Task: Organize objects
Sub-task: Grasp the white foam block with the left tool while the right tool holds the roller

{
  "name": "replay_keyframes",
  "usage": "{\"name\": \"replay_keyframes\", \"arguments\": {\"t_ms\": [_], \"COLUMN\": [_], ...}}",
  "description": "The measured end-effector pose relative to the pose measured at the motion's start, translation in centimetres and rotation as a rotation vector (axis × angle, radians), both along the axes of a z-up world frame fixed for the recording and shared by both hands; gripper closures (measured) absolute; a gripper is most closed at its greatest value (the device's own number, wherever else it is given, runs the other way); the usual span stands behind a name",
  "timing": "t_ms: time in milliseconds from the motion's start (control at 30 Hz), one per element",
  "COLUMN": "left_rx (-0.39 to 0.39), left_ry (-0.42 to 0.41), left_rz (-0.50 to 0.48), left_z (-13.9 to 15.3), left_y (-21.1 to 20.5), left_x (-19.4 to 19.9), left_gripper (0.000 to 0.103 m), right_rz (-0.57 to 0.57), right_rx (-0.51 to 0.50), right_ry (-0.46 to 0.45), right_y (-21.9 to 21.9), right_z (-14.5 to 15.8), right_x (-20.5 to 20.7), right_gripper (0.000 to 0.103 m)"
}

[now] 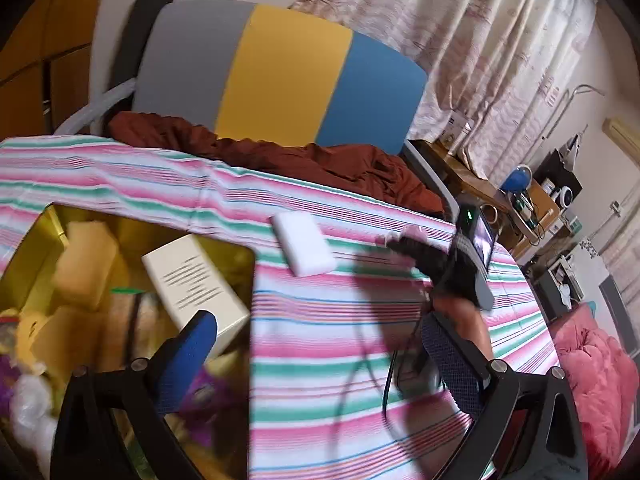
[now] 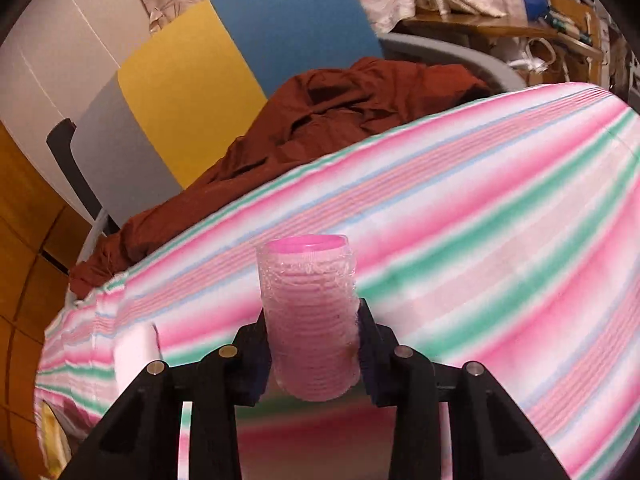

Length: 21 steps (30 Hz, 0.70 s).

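In the right wrist view my right gripper (image 2: 312,316) is shut on a pink hair roller (image 2: 308,280), which stands upright between the pads above the striped cloth (image 2: 480,220). The left wrist view shows that same gripper (image 1: 400,244) at the right, with a bit of pink at its tip. My left gripper (image 1: 318,320) is wide open with nothing between its blue pads. It hangs over the right edge of a yellow box (image 1: 48,216) that holds a white carton (image 1: 192,280), sponges and other items. A white block (image 1: 304,248) lies on the cloth between the two grippers.
A chair with a grey, yellow and blue back (image 1: 280,80) stands behind the table with a brown cloth (image 1: 320,160) heaped on it. A black cable (image 1: 360,372) trails across the stripes. A cluttered desk (image 1: 520,200) and a pink quilt (image 1: 592,360) are at the right.
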<state>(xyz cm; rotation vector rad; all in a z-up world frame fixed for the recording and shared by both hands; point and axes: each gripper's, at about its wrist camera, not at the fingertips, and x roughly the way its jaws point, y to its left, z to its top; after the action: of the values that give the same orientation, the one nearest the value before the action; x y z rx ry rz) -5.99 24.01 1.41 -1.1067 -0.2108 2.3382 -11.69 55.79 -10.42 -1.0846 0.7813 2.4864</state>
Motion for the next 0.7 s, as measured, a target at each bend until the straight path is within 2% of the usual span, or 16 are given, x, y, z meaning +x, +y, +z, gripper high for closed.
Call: {"name": "replay_keyframes", "arguments": {"t_ms": [100, 167, 233, 300, 467, 700], "left_rx": [-0.025, -0.047, -0.104, -0.109, -0.191, -0.404], "left_ry": [0.027, 0.080, 0.117, 0.104, 0.054, 0.036], "left_rz": [0.002, -0.002, -0.021, -0.038, 0.003, 0.099], "left_z": [0.2, 0.5, 0.6, 0.2, -2.2, -7.7], "left_y": [2.5, 4.4, 6.9, 9.1, 13.3, 16.2], "left_x": [-1.0, -1.5, -2.4, -3.9, -7.6, -12.0], "left_gripper": [0.000, 0.000, 0.000, 0.000, 0.000, 0.003], "right_rz": [-0.002, -0.003, -0.018, -0.040, -0.084, -0.093], "right_rx": [0.056, 0.081, 0.076, 0.072, 0.027, 0.020], "right_ry": [0.006, 0.015, 0.035, 0.046, 0.078, 0.104], "right_y": [-0.3, -0.6, -0.6, -0.6, 0.3, 0.3], "right_z": [0.0, 0.1, 0.3, 0.3, -0.4, -0.6], "right_x": [2.5, 4.2, 6.0, 7.1, 8.3, 8.7], "right_gripper": [0.067, 0.067, 0.067, 0.067, 0.067, 0.067]}}
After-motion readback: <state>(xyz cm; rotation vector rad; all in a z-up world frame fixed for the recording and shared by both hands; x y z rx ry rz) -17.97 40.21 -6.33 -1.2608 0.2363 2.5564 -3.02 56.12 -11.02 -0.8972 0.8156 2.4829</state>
